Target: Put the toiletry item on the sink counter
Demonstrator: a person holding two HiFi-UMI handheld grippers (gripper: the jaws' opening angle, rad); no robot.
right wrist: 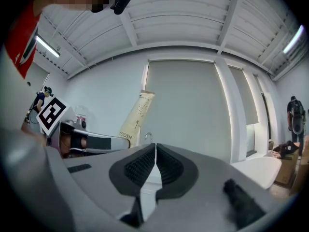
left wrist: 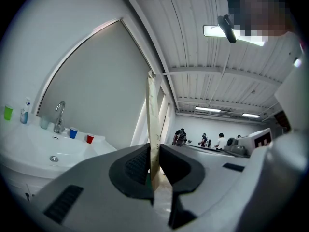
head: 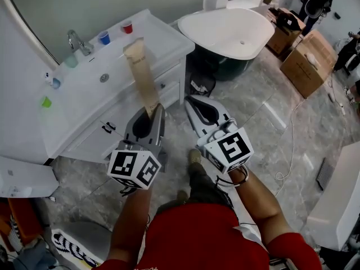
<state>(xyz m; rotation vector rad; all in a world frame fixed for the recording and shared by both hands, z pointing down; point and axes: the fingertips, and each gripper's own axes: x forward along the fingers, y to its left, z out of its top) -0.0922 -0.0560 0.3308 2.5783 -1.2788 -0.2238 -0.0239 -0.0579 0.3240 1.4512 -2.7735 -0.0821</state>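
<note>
A long tan toothbrush box [head: 143,76] sticks up from my left gripper [head: 152,115], whose jaws are shut on its lower end. In the left gripper view the box [left wrist: 153,124] rises edge-on between the dark pads. It hangs over the front edge of the white sink counter [head: 84,103]. From the right gripper view the box [right wrist: 136,115] leans at the left. My right gripper [head: 195,107] floats beside the left one, above the floor, shut with nothing between its jaws [right wrist: 155,166].
On the counter stand a chrome tap [head: 77,41], a blue cup [head: 104,37], a red cup [head: 127,26], a green cup [head: 46,102] and a clear cup [head: 70,61]. A white bathtub [head: 230,32] sits right of the vanity. Cardboard boxes [head: 306,61] stand at far right.
</note>
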